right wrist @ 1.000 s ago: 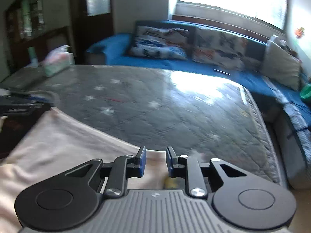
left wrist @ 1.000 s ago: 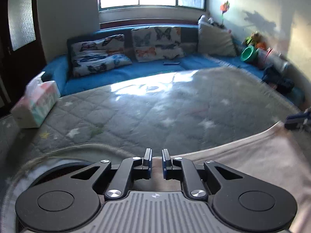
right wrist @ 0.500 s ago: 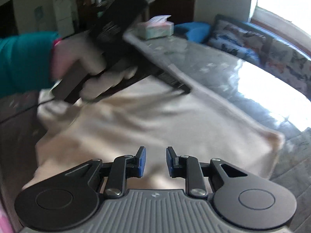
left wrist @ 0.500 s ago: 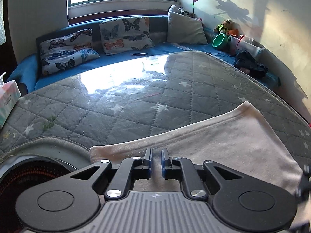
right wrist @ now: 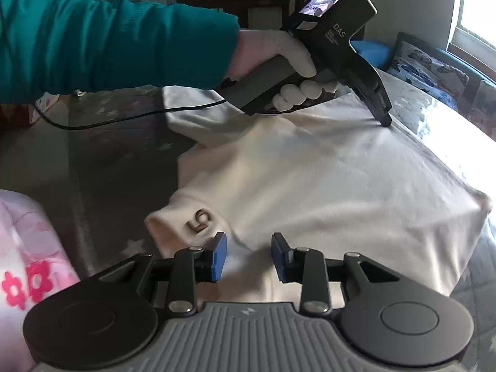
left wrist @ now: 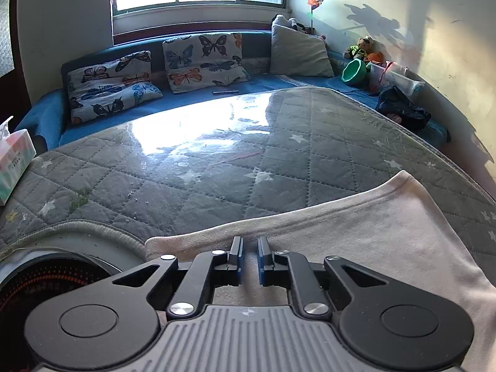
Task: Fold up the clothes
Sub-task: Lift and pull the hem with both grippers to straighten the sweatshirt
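Note:
A cream shirt point(right wrist: 325, 192) lies spread on the grey quilted mattress point(left wrist: 217, 170), one sleeve marked "5" point(right wrist: 201, 217) pointing toward me. In the left wrist view my left gripper point(left wrist: 249, 241) sits at the shirt's far hem point(left wrist: 341, 214), jaws nearly together and pinching the cloth. The right wrist view shows the left gripper point(right wrist: 384, 121) in a gloved hand point(right wrist: 279, 49), with wrinkles running from its tip. My right gripper point(right wrist: 249, 241) hovers over the shirt beside the marked sleeve. Its jaws are opening, and the pads touch no cloth.
A tissue box point(left wrist: 12, 161) stands at the mattress's left edge. A blue couch point(left wrist: 192, 99) with butterfly pillows runs along the back. Dark clothes point(left wrist: 403, 111) and a green bowl point(left wrist: 353, 71) lie at right. Pink flowered cloth point(right wrist: 28, 248) and a cable point(right wrist: 124, 117) lie at left.
My right gripper has swung left from the shirt's corner across to the marked sleeve, and its jaws have widened. The left gripper laid the hem on the mattress, then stayed still.

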